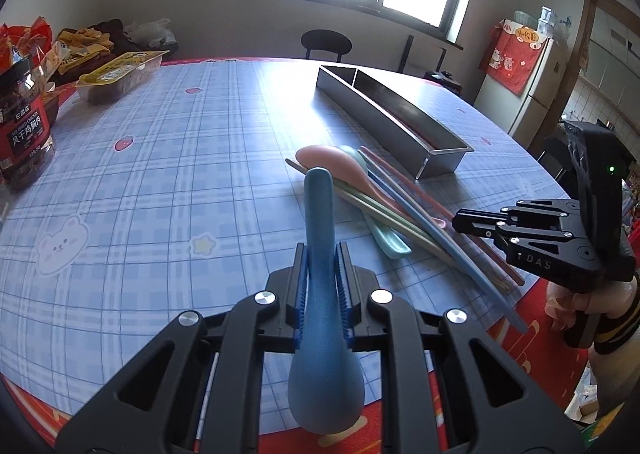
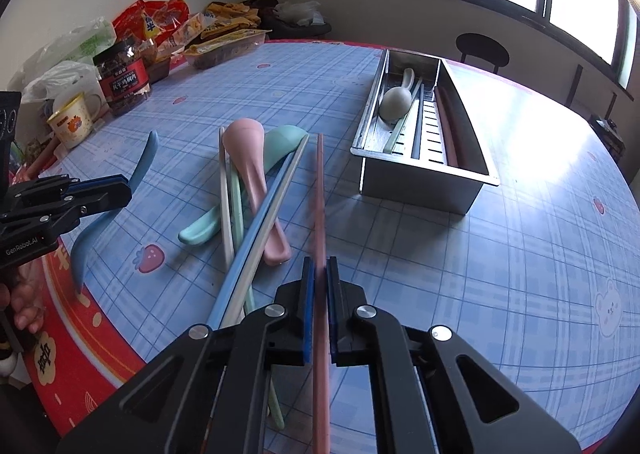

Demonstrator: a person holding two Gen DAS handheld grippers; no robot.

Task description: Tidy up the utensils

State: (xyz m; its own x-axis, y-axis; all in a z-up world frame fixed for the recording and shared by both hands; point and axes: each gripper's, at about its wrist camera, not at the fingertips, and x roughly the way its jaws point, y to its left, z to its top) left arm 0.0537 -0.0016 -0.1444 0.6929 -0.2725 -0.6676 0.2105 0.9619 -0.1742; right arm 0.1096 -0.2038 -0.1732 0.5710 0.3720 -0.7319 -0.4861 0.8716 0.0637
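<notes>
Blue plastic spoon (image 1: 320, 274) clamped by its handle in left gripper (image 1: 321, 254); right gripper (image 2: 319, 268) clenched on pink plastic chopstick (image 2: 320, 214).

The left wrist view looks forward and downward along its own tongs (image 1: 320, 278), low and close over the checked surface (image 1: 168, 158), toward the window wall; the metal tray (image 1: 404, 122) lies ahead to the right. The right wrist view sits just as low behind its tongs (image 2: 319, 286), angled toward the same tray (image 2: 424, 178) from its near end. Both share the utensil pile (image 1: 384, 194) (image 2: 256, 182), and each catches the other tongs at its edge.
</notes>
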